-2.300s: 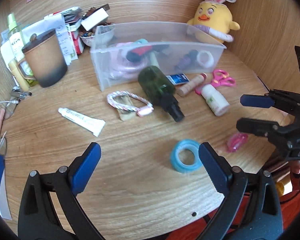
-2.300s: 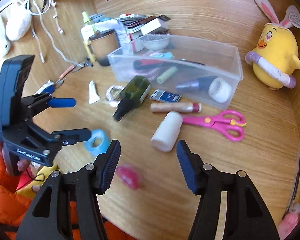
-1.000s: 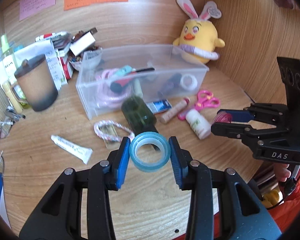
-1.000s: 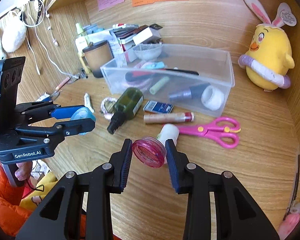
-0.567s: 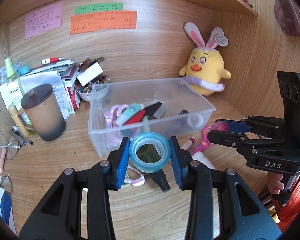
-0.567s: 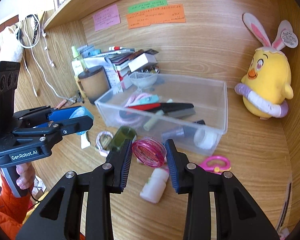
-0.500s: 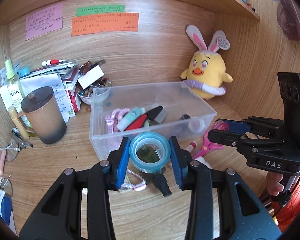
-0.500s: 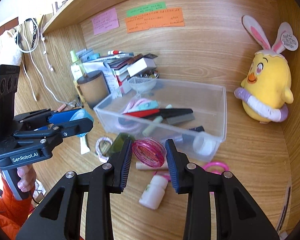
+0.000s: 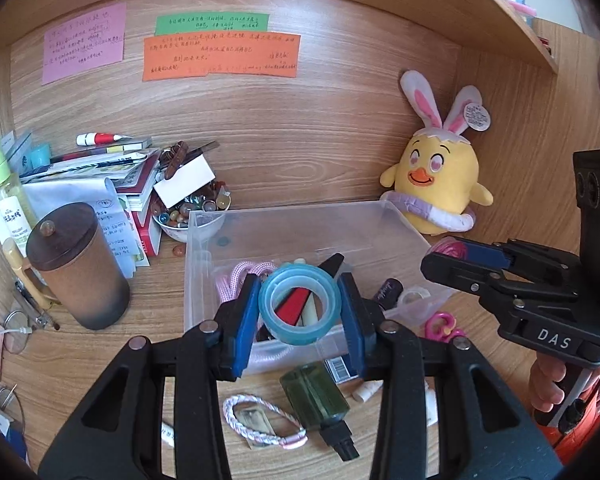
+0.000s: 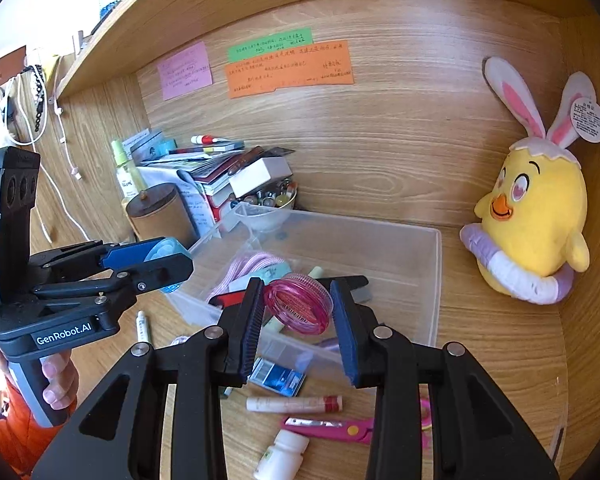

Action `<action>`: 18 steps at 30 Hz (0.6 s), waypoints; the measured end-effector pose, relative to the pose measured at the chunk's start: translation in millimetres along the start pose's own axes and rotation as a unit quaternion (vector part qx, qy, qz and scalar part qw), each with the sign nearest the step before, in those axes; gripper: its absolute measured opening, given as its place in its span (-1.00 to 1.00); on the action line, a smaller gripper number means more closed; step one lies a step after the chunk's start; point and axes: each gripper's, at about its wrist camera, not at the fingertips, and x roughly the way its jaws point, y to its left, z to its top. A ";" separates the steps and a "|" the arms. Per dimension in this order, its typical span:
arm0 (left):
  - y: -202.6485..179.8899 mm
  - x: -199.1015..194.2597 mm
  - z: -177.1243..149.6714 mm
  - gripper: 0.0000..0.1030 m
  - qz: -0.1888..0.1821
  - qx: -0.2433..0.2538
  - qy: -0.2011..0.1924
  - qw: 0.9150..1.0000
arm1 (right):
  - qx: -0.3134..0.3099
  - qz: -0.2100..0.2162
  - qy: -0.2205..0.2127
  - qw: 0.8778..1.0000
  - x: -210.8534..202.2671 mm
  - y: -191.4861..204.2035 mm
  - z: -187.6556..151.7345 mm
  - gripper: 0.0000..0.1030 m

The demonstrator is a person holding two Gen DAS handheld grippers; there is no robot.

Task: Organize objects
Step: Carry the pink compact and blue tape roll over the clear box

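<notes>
My left gripper (image 9: pixel 299 309) is shut on a blue tape roll (image 9: pixel 299 307) and holds it above the front edge of the clear plastic bin (image 9: pixel 404 224). My right gripper (image 10: pixel 299 308) is shut on a round pink case (image 10: pixel 299 307), held above the bin (image 10: pixel 434 280). The bin holds a pink cord, a red-and-black tool and other small items. The right gripper shows in the left wrist view (image 9: pixel 448 252), and the left gripper shows in the right wrist view (image 10: pixel 168 256).
On the desk lie a green bottle (image 9: pixel 314 398), a braided bracelet (image 9: pixel 260 420), pink scissors (image 10: pixel 340 426), a white bottle (image 10: pixel 284 454), a tube (image 10: pixel 294 403) and a blue packet (image 10: pixel 278 378). A brown lidded cup (image 9: pixel 78 268), stacked books and a yellow plush chick (image 10: pixel 532 216) stand at the back.
Both grippers closed on the tape roll and the pink case, lifted them off the desk, and moved forward to above the bin.
</notes>
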 end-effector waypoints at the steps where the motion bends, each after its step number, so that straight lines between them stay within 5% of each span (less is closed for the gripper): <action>1: 1.7 3.8 2.2 -0.25 -0.001 -0.002 0.003 1.000 | 0.001 -0.001 0.001 1.000 2.3 -0.9 1.5 -0.40; 18: 27.6 76.4 -0.1 -0.25 0.007 -0.052 0.083 0.995 | 0.034 -0.013 0.087 0.996 75.8 -25.9 -3.4 -0.40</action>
